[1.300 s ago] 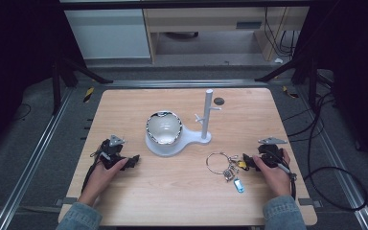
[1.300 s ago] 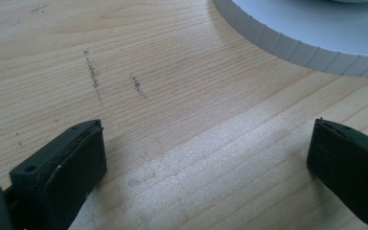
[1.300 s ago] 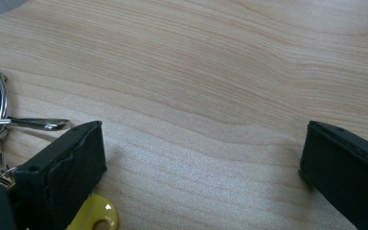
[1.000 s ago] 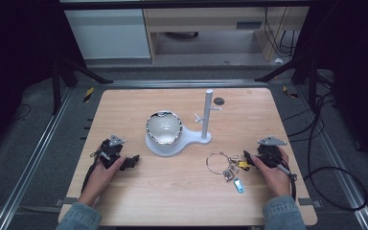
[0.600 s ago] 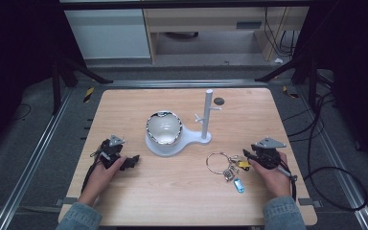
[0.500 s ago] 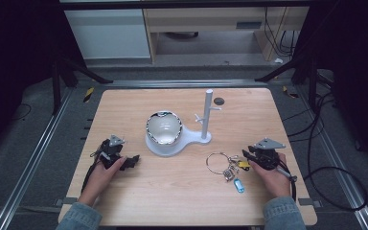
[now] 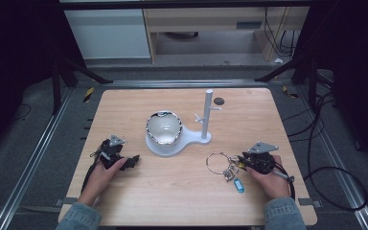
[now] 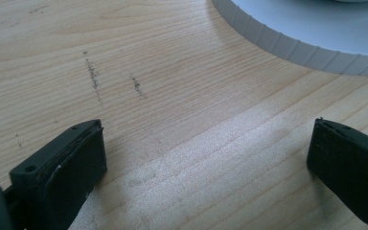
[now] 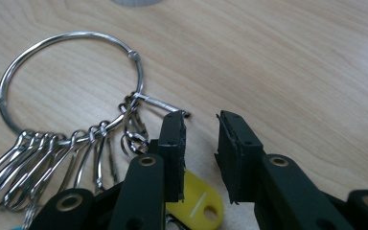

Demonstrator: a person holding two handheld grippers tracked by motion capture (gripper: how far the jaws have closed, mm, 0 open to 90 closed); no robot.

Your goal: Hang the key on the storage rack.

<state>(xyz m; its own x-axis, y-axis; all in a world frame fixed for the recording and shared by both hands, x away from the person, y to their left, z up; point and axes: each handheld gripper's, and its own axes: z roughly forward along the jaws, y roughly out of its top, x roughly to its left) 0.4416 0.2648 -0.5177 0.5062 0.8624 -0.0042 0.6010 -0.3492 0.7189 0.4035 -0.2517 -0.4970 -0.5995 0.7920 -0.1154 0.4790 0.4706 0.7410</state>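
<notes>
A large silver key ring point(image 7: 219, 163) with several clip hooks point(image 9: 38, 163), a yellow tag point(image 9: 199, 201) and a blue tag point(image 7: 239, 185) lies on the wooden table point(image 7: 172, 196) at the front right. My right gripper point(image 7: 242, 160) rests just right of it. Its jaws have just been closing and stand a narrow gap apart point(image 9: 201, 117), with bare wood between them. The yellow tag lies under the left jaw, and the ring's wire end touches that jaw's tip. My left gripper point(image 7: 133, 160) sits at the front left, open wide point(image 8: 206, 139) over bare wood.
A white stand with a ribbed round base point(image 8: 287, 45) holds a shiny bowl point(image 7: 163, 128) at the table's middle. Beside it a thin white post with pegs point(image 7: 207, 115) rises. A small dark disc point(image 7: 219, 101) lies near the far edge.
The right hand has crept slightly left toward the key ring. The left hand has kept still.
</notes>
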